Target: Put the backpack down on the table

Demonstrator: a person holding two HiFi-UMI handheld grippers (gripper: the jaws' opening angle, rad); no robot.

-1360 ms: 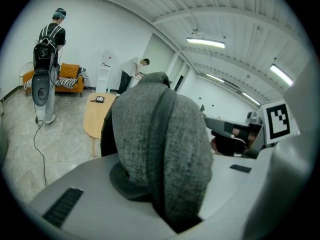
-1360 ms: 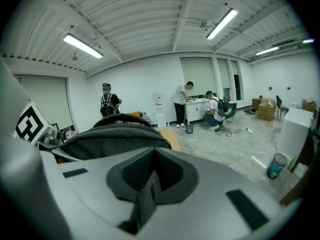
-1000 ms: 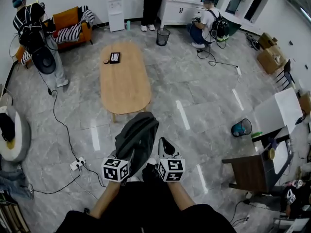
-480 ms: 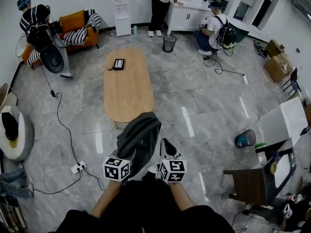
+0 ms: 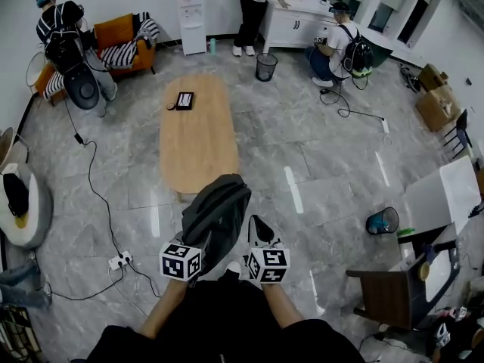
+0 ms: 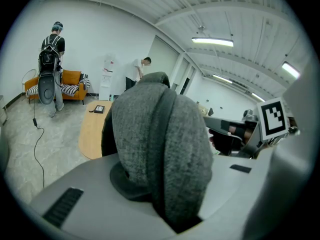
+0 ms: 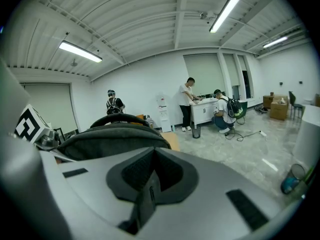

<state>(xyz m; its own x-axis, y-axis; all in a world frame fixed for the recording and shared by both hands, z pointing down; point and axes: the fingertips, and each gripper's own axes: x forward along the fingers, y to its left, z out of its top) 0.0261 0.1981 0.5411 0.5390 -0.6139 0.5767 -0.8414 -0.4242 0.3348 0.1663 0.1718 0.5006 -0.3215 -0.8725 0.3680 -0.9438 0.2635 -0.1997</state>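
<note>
The left claw point(image 6: 167, 204) is clamped on the grey felt backpack point(image 5: 215, 214); its fabric fills the gap between the jaws. We read the right claw point(image 7: 145, 199) as closed, jaws together, just beside the backpack. The backpack hangs above the grey tiled floor point(image 5: 318, 157) at the near end of the oval wooden table point(image 5: 198, 138), not resting on it.

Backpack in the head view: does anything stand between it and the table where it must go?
Nothing visible does. The backpack, held in the left claw, hangs by the near end of the table, which is bare there. Only a small dark object lies at the far end.
</note>
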